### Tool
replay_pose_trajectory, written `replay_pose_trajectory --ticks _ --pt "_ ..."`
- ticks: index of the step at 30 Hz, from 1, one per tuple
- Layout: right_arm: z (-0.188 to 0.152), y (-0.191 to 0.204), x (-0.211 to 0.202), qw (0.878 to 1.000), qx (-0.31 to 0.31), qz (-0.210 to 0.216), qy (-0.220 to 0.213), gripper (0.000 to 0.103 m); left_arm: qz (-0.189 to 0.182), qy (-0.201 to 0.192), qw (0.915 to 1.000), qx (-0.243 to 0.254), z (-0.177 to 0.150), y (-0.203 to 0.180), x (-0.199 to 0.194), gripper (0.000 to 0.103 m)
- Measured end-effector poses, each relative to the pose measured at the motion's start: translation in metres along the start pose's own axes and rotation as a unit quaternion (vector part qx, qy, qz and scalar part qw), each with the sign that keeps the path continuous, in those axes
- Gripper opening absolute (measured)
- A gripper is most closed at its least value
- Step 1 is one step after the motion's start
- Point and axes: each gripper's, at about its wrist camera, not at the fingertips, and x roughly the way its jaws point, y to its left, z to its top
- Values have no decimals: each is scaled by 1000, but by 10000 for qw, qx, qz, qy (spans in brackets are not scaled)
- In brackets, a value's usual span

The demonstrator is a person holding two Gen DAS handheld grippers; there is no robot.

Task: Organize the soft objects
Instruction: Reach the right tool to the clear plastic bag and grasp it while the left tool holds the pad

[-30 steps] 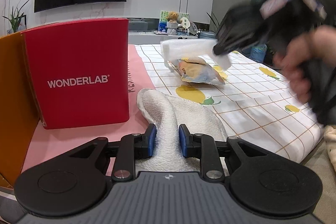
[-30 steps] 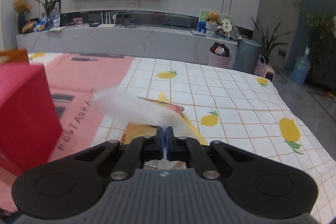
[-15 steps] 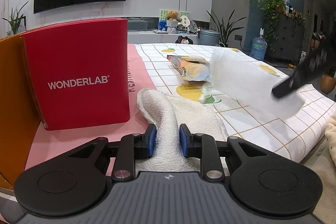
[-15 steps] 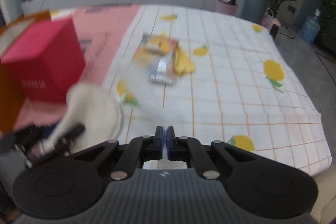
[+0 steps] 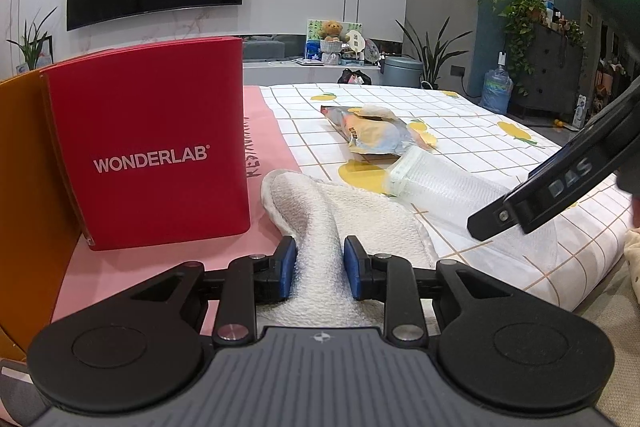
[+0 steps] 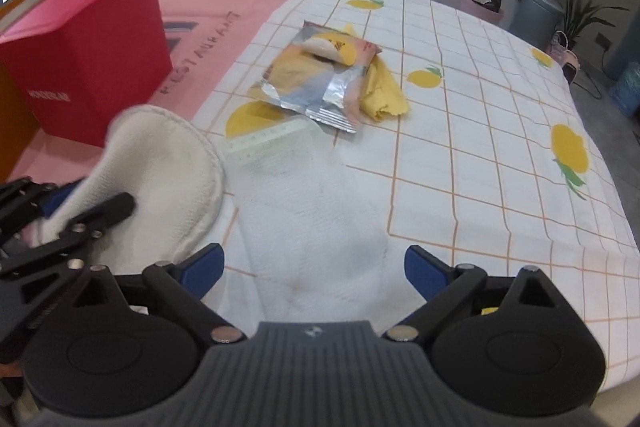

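Observation:
My left gripper (image 5: 319, 269) is shut on a bunched white terry cloth (image 5: 344, 215), which lies at the table's near edge; the cloth also shows in the right wrist view (image 6: 160, 163). My right gripper (image 6: 314, 269) is open and empty just above a clear bubble-wrap bag (image 6: 308, 211) that lies flat on the lemon-print tablecloth beside the cloth. The bag (image 5: 448, 187) and the right gripper's finger (image 5: 548, 191) show in the left wrist view. A foil snack pouch (image 6: 316, 79) lies on a yellow cloth (image 6: 384, 95) farther back.
A red WONDERLAB box (image 5: 152, 147) stands at the left on the pink mat (image 5: 132, 267), with an orange box (image 5: 24, 195) behind it. The lemon-print tablecloth (image 6: 480, 155) covers the table's right side. The table's near edge is close to both grippers.
My right gripper carried the bubble-wrap bag from over the pouch toward the near edge, lowered it beside the white cloth, and opened. My left gripper has stayed still on the cloth.

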Motion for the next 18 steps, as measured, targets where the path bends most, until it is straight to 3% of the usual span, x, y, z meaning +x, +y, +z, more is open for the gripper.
replay_pose_trajectory --ticks 3,6,8,10,13,18 --pt "-1 -8 14 10000 -17 27 92 96 3 -3 10000 2 0 0 0 32" --pt "-7 -23 20 9989 339 326 20 101 23 -2 10000 -14 0 0 1 35" --pt "-15 -29 18 9974 429 514 -254 101 16 1 10000 -30 0 1 1 35" --pt "-19 -24 18 9984 111 457 -315 101 26 1 10000 -25 0 0 1 35" --pt "-17 -20 18 9987 243 384 -230 100 22 1 10000 -30 1 0 1 36" --pt "-16 -13 14 9988 236 360 -253 90 33 11 10000 -63 0 1 1 38"
